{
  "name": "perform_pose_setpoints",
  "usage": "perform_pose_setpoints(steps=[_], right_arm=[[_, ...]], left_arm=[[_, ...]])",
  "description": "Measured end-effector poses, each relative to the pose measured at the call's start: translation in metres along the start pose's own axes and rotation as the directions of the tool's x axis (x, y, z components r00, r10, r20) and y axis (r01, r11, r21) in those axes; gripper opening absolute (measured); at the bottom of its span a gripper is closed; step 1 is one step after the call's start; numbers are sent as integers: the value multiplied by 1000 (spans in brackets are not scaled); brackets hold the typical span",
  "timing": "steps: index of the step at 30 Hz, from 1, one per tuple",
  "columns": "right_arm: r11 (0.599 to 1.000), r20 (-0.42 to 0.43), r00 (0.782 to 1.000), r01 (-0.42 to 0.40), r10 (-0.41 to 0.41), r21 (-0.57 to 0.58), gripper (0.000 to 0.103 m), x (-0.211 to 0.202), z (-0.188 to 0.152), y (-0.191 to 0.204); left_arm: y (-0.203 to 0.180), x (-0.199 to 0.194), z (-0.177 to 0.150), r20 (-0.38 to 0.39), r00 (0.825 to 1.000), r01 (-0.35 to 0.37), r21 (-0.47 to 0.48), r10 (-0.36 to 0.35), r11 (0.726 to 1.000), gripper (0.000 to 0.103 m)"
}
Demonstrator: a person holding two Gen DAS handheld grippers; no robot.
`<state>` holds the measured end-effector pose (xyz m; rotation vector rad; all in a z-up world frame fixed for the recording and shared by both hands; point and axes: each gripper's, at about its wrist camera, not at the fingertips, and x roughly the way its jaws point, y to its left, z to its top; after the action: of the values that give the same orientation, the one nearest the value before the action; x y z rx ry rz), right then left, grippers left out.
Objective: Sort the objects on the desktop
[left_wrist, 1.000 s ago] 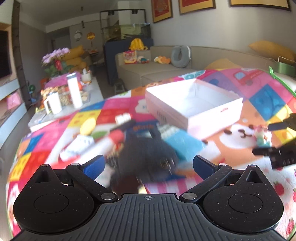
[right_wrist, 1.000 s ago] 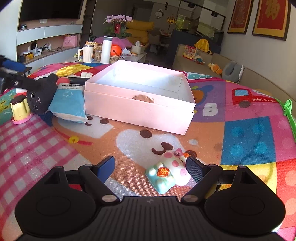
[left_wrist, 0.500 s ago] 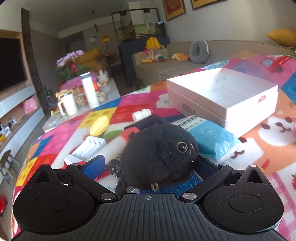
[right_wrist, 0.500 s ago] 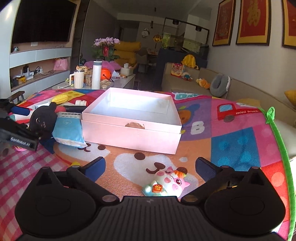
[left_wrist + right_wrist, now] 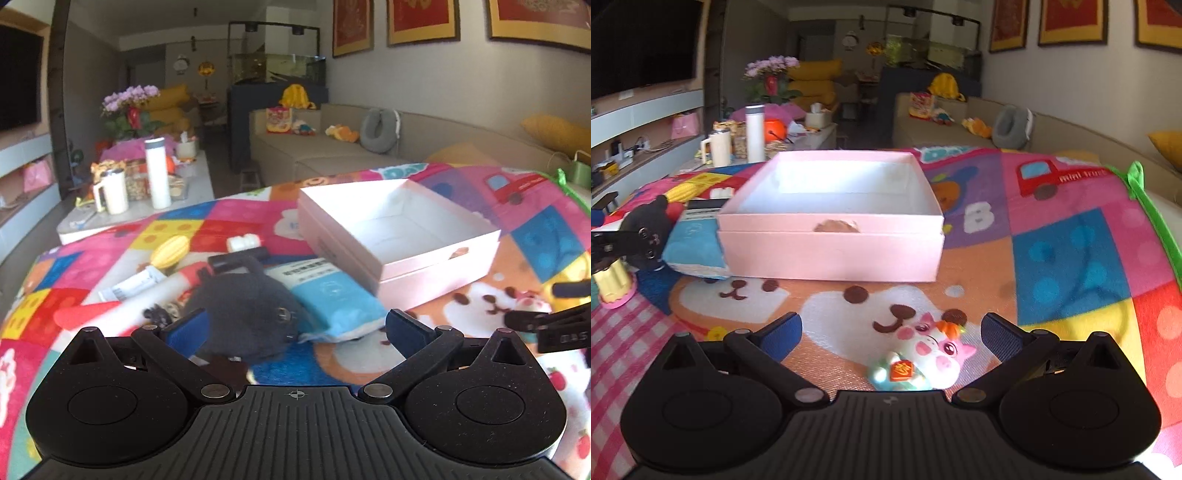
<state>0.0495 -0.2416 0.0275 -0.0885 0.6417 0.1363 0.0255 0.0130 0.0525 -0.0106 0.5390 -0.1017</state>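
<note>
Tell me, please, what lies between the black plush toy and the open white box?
A blue packet lies there, one end under the black plush toy, the other by the white box. The left wrist view shows it best; the right wrist view confirms it.

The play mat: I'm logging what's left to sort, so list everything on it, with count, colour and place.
box: one, pink, open and empty, mid-mat
plush toy: one, black, between the left tongs' fingers, not clamped
pouch: one, blue, between plush toy and box
pig figurine: one, pink and teal, between the right tongs' fingers
corn toy: one, yellow, far left
tube: one, white, left
cake toy: one, yellow on pink base, left edge
left tongs: one, black with blue pads, open
right tongs: one, same, open
</note>
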Motion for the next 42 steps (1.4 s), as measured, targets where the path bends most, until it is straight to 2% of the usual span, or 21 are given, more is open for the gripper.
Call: perform_pose_setpoints(steps=[1,3,4,7,9,12,17,18,20,21,22,23,24,26,28,30,33,35,39,42], right_arm=[[1000,-16,1000,0,0,25,102,6,-2,-3],[999,-68,998,12,-9,52,86,18,-6,-6],[999,-96,995,2,3,54,66,21,-7,-7],[998,-85,995,-53,55,25,49,11,-13,-4],[995,-83,991,-101,101,4,49,0,-18,0],[990,-77,989,-128,124,-56,49,-12,-29,12],[987,-37,993,-116,113,-115,50,-25,-40,23],[986,-36,993,-116,113,-116,50,-25,-40,24],[987,-42,992,-121,117,-110,53,-24,-38,25],[986,-48,991,-129,125,-107,55,-24,-37,26],[983,-52,988,-150,145,-102,64,-24,-37,29],[980,-54,984,-175,171,-98,74,-26,-37,32],[972,-57,976,-213,208,-95,77,-28,-37,37],[953,-71,958,-285,279,-100,79,-32,-38,48],[930,-82,936,-349,341,-119,79,-36,-39,60],[912,-79,925,-379,371,-156,80,-41,-41,70],[910,-56,932,-363,359,-199,84,-48,-40,75],[919,-36,944,-329,329,-217,85,-52,-39,71],[948,33,972,-221,234,-229,97,-58,-36,50],[964,40,980,-186,197,-192,98,-54,-33,37]], left_arm=[[-5,1,0,-7,1000,22,-19,-22,1000,103],[-17,10,1,-32,997,70,-51,-72,996,103],[-22,16,1,-46,996,67,-60,-70,996,103],[-39,36,2,-39,999,-23,-13,22,1000,103],[-45,53,7,-55,997,-45,3,45,999,103],[-51,71,11,-57,995,-77,67,81,995,103],[-53,80,3,-36,993,-102,235,113,967,103],[-53,78,1,-28,992,-110,268,122,957,101],[-49,75,-2,-23,992,-115,301,127,947,84],[-45,74,-2,-30,991,-115,300,130,947,80],[-41,73,-2,-33,990,-119,293,134,949,75],[-38,72,-2,-32,990,-125,291,140,949,75],[-36,72,-2,-31,987,-140,289,156,947,75],[-33,71,0,-33,985,-156,274,171,949,77],[-31,71,1,-55,990,-114,240,130,964,79],[-34,75,2,-70,992,-86,232,105,969,79],[-35,84,-1,-67,989,-108,257,129,960,76],[-32,88,-1,-72,988,-116,249,138,962,62],[-26,83,-3,-75,987,-121,243,143,963,50],[-27,72,-6,-74,990,-102,244,123,964,40]])
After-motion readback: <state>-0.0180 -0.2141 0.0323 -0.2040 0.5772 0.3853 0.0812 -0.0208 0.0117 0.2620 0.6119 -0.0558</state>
